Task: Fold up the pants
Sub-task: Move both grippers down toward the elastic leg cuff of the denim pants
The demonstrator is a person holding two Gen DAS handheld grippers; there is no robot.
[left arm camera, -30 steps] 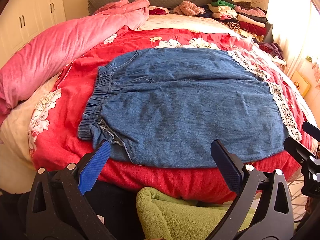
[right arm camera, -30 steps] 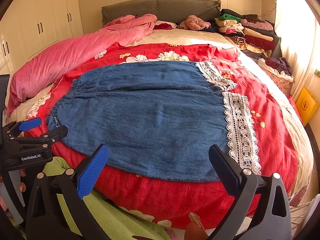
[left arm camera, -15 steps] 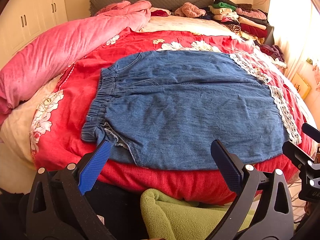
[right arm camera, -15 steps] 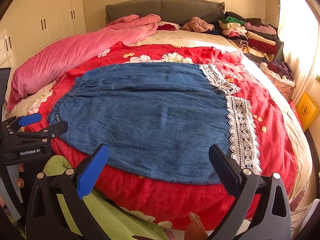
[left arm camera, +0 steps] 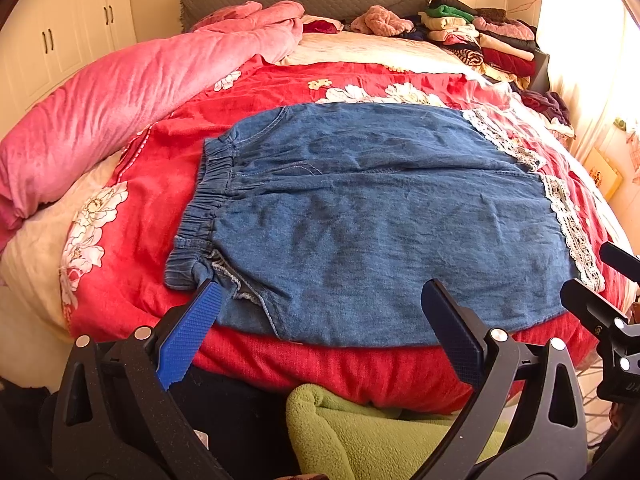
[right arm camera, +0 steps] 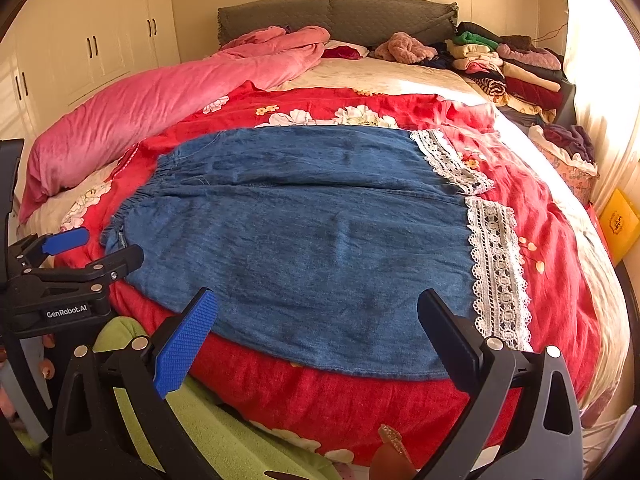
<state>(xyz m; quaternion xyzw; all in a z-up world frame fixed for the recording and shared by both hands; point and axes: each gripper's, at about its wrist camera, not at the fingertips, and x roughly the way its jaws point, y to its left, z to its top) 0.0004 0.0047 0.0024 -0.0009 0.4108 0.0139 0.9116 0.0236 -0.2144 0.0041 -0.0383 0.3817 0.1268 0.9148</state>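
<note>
A home bedroom: bed [right arm camera: 400, 396], padded headboard [right arm camera: 336, 14], wardrobe [right arm camera: 92, 44], stacked clothes [right arm camera: 516, 68].

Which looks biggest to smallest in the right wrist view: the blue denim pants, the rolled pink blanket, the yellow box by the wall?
1. Blue denim pants
2. Rolled pink blanket, though it lies farther away, so its true size is unsure
3. Yellow box, partly cut off

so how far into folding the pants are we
Barely started. Done: the denim pants lie spread flat on the red bedcover, waistband to the left, lace hems to the right. In hand: nothing; the left gripper and right gripper hover open at the near edge. Left: every fold.
</note>
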